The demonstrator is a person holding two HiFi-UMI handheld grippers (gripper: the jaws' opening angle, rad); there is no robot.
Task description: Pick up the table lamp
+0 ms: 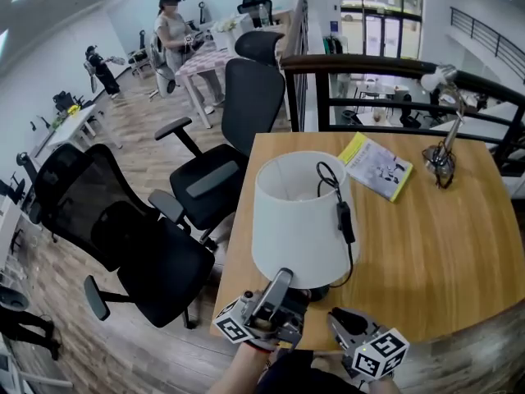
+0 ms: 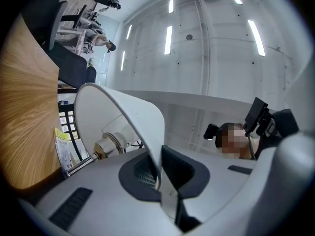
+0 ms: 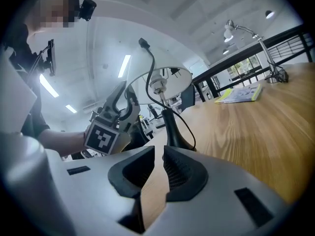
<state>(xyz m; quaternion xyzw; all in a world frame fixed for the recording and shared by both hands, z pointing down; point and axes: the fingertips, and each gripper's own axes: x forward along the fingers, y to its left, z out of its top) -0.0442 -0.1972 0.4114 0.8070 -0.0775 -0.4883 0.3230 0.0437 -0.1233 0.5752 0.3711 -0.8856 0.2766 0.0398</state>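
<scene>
A table lamp with a white shade (image 1: 299, 220) and a black base (image 1: 318, 290) stands near the front edge of the wooden table (image 1: 443, 245); its black cord with a switch (image 1: 344, 220) hangs over the shade. My left gripper (image 1: 283, 279) points upward from below and is shut on the shade's lower rim (image 2: 147, 132), which runs between its pads (image 2: 158, 173). The bulb socket (image 2: 110, 144) shows inside the shade. My right gripper (image 1: 340, 318) is just right of the base, jaws a narrow gap apart (image 3: 159, 154) with nothing between them. It looks at the black stem (image 3: 170, 127) and the left gripper (image 3: 122, 92).
A yellow-edged booklet (image 1: 377, 167) and a small silver desk lamp (image 1: 443, 138) lie at the table's far side. Black office chairs (image 1: 238, 138) (image 1: 123, 236) stand left of the table, a dark railing (image 1: 394, 68) runs behind it, and a person (image 1: 174, 31) stands far back.
</scene>
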